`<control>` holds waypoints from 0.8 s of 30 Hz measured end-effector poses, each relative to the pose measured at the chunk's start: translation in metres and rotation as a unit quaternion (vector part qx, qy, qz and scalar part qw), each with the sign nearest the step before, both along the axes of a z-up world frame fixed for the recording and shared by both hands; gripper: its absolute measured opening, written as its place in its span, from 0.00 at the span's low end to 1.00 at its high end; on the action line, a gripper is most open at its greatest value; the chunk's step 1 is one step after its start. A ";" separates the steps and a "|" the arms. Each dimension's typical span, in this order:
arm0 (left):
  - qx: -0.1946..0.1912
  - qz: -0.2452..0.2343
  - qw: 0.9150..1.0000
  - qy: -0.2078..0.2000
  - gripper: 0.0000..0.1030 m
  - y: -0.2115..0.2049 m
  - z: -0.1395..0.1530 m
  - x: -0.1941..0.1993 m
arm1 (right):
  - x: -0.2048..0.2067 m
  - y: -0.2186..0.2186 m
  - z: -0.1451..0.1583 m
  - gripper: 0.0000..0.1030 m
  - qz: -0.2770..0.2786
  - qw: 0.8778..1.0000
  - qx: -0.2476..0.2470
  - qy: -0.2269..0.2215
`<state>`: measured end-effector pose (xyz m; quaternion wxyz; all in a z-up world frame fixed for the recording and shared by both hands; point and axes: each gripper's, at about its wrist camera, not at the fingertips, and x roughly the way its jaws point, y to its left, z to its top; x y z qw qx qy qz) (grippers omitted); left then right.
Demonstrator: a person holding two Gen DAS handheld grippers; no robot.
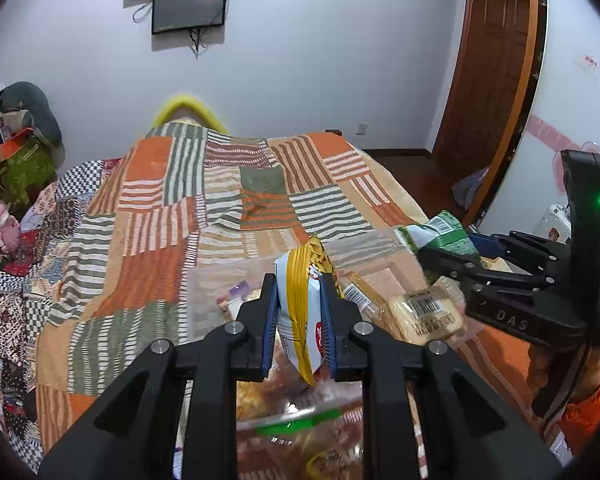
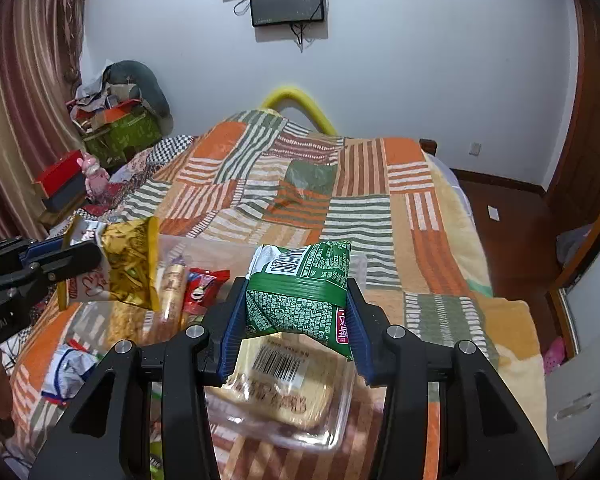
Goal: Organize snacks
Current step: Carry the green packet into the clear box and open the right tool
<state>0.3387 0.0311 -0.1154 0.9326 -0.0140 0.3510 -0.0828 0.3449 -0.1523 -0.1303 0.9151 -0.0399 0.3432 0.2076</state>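
My left gripper [image 1: 299, 312] is shut on a white and gold snack packet [image 1: 300, 304], held above a clear plastic box [image 1: 208, 284] on the bed; the packet also shows in the right wrist view [image 2: 116, 268]. My right gripper [image 2: 296, 320] is shut on a green snack packet [image 2: 300, 292], also seen at the right of the left wrist view [image 1: 440, 232]. Below it lies a wrapped pale bread pack [image 2: 276, 388] in a clear box [image 2: 340, 428]. A red packet [image 2: 200, 288] and a tan stick snack [image 2: 172, 288] lie in the other box.
The patchwork blanket [image 2: 340, 184] covers the bed. Loose packets [image 2: 72, 364] lie at the near left. Boxes and a pink toy [image 2: 94, 172] crowd the far left bedside. A wooden door [image 1: 492, 64] and brown floor [image 2: 512, 224] are at the right.
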 end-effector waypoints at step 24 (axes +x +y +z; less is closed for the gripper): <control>0.012 -0.004 0.999 0.052 0.24 -0.016 -0.024 0.038 | 0.019 0.013 -0.008 0.52 0.012 0.999 -0.030 0.011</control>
